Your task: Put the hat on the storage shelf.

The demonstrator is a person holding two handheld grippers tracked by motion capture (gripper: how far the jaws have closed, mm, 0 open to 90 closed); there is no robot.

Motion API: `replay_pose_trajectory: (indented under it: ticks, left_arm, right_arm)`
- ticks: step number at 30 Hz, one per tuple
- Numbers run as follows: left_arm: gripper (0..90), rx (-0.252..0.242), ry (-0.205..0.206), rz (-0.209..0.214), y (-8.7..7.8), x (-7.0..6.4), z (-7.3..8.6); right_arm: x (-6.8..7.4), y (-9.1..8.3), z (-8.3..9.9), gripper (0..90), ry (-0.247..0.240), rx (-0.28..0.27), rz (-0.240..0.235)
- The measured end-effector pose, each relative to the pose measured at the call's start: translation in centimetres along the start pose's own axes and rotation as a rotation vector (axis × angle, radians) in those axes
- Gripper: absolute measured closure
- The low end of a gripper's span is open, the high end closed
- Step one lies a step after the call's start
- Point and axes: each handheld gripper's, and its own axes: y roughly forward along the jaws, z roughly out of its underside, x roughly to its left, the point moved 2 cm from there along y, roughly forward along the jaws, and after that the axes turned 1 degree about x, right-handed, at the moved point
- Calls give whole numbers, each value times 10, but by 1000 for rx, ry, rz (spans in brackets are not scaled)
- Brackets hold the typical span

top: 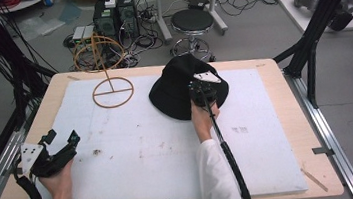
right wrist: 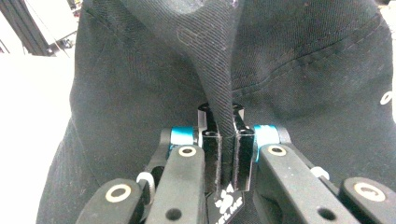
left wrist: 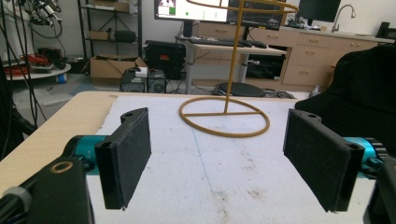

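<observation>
A black hat [top: 178, 86] lies on the white mat right of centre. My right gripper [top: 202, 89] is over its right side, shut on a pinched fold of the black hat [right wrist: 224, 93] that rises between the jaws of my right gripper [right wrist: 226, 140]. A gold wire stand [top: 112, 89] with a ring base and a hoop on top stands at the mat's far left; in the left gripper view the stand [left wrist: 225, 116] is ahead. My left gripper [top: 60, 138] rests near the front left corner, open with nothing between the jaws of my left gripper [left wrist: 217, 158].
The white mat [top: 144, 143] covers most of the wooden table [top: 271, 68]. Black frame posts [top: 316, 18] stand at both sides. A stool [top: 192, 22] and computer boxes [top: 114, 16] with cables sit on the floor beyond the far edge.
</observation>
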Motion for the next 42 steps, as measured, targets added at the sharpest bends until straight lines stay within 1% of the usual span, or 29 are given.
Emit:
replay_pose_trajectory:
  ticks: [3,4,7,9,11,12,14,16,17,22,24,25,26,28,29,31,34,38,40,41,42]
  left_arm:
    - [235,-2,-1,-1,0,0,0]
    - [235,-2,0,1,0,-1,0]
    - [236,-4,-15,4,0,-1,1]
    - [235,-5,-15,1,0,0,0]
    - [235,-13,-17,-1,-1,0,0]
    - [235,-16,-20,-2,-2,1,0]
    - [236,-14,-27,1,-2,2,0]
    - [235,-13,-27,9,-1,1,0]
    - [236,-14,-29,9,-1,0,0]
    - [235,-20,-27,12,-3,-2,-1]
    - [235,-18,-27,12,-2,-2,-1]
    - [236,-18,-29,13,-2,-2,-1]
    - [235,-17,-31,12,-2,-2,-1]
    - [235,-15,-32,13,-2,-2,-1]
    - [236,-17,-32,13,-2,-2,-1]
    - [235,-19,-35,11,-2,-2,-1]
    - [235,-17,-38,10,-3,-1,-1]
    - [235,-21,-43,20,-3,-1,-1]
    - [235,-19,-42,25,-3,-1,-1]
    - [234,-22,-42,25,-3,-2,-1]
    - [235,-24,-41,27,-4,-2,-1]
  right_arm:
    - [1,-2,0,864,-1,-4,-3]
    - [2,-4,-2,865,-6,-7,4]
    - [3,-8,-5,864,-2,-27,2]
    - [3,-10,-6,864,3,-32,1]
    - [4,-13,-9,864,3,-49,-5]
    - [5,-17,-12,864,3,-58,-17]
    - [5,-20,-13,864,5,-60,-19]
    - [6,-25,-16,864,5,-75,-20]
    - [7,-31,-21,864,3,-103,-23]
    - [8,-48,-33,863,15,-184,-39]
    - [8,-53,-38,863,26,-220,-64]
    - [8,-56,-40,863,36,-242,-88]
    - [8,-59,-42,863,57,-268,-104]
    - [7,-62,-46,862,72,-294,-131]
    - [8,-63,-48,862,77,-303,-136]
    - [8,-65,-50,862,74,-316,-143]
    - [11,-68,-56,862,51,-327,-140]
    - [16,-74,-65,862,2,-361,-137]
    - [17,-76,-71,862,-18,-368,-135]
    - [18,-77,-74,861,-22,-369,-137]
    - [19,-78,-78,861,-25,-381,-141]
